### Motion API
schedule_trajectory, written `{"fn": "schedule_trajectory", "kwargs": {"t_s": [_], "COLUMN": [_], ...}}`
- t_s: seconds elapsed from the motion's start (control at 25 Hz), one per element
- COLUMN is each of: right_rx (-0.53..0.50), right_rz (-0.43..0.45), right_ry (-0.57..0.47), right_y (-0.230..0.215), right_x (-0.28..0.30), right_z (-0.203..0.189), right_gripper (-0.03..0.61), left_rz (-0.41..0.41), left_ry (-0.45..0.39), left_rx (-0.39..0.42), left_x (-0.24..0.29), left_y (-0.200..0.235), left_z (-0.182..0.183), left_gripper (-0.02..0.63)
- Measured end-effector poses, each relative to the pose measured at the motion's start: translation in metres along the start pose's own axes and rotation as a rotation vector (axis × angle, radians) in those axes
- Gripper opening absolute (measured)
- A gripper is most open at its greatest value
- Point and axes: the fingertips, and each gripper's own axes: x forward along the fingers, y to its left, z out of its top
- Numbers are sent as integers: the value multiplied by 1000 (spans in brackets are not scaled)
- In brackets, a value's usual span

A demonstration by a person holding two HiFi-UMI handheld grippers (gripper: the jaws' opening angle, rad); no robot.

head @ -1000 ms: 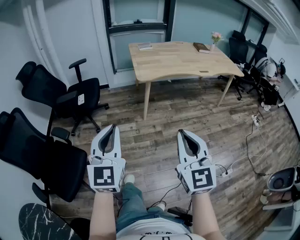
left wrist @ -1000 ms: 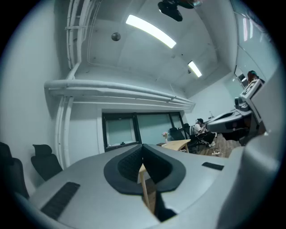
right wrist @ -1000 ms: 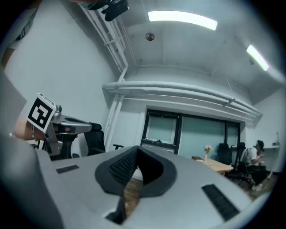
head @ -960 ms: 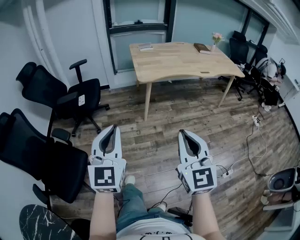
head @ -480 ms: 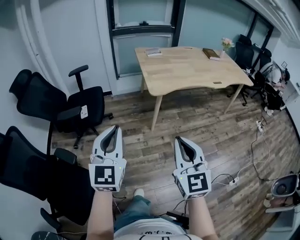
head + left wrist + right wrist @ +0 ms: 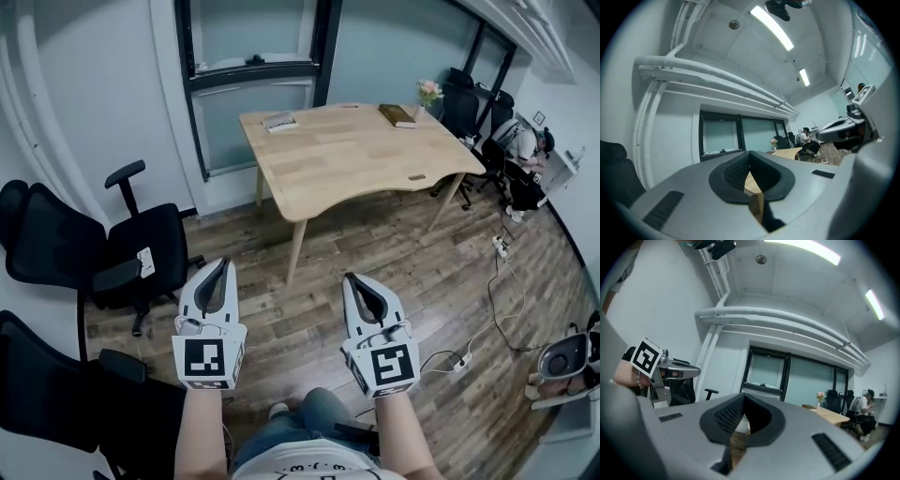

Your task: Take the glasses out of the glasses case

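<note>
Jaws: left gripper (image 6: 221, 268) and right gripper (image 6: 352, 282) both closed, holding nothing.
Case: not identifiable yet.
Table (image 6: 356, 150): well ahead, slightly right, nearer right gripper.

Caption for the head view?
Left gripper and right gripper, both shut and empty, held over wood floor facing a wooden table; office chairs left.

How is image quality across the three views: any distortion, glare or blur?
Head view: evenly lit and sharp, wide-angle bend curving the window frame and wooden table. Left gripper view: strong fisheye, black corners, ceiling light strip blown out. Right gripper view: same fisheye; ceiling light glares at the top edge.
</note>
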Motion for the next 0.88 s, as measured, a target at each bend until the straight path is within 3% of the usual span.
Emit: {"fn": "schedule_trajectory", "kwargs": {"t_s": [0.24, 0.44, 0.88], "right_rx": [11, 35, 30], "right_rz": [-39, -47, 69], "right_ry": [-13, -27, -57], "right_y": [-40, -92, -256], "right_x": [33, 85, 258], "right_z": [-11, -36, -47], "right_gripper": [11, 11, 11], "left_rz": [-27, -16, 159], "left_ry": [-5, -3, 61], "left_rx": [12, 47, 90], "left_x": [49, 119, 329], "left_y": [-9, -12, 24], "left_z": [-8, -21, -38], "left_gripper": [15, 15, 17]}}
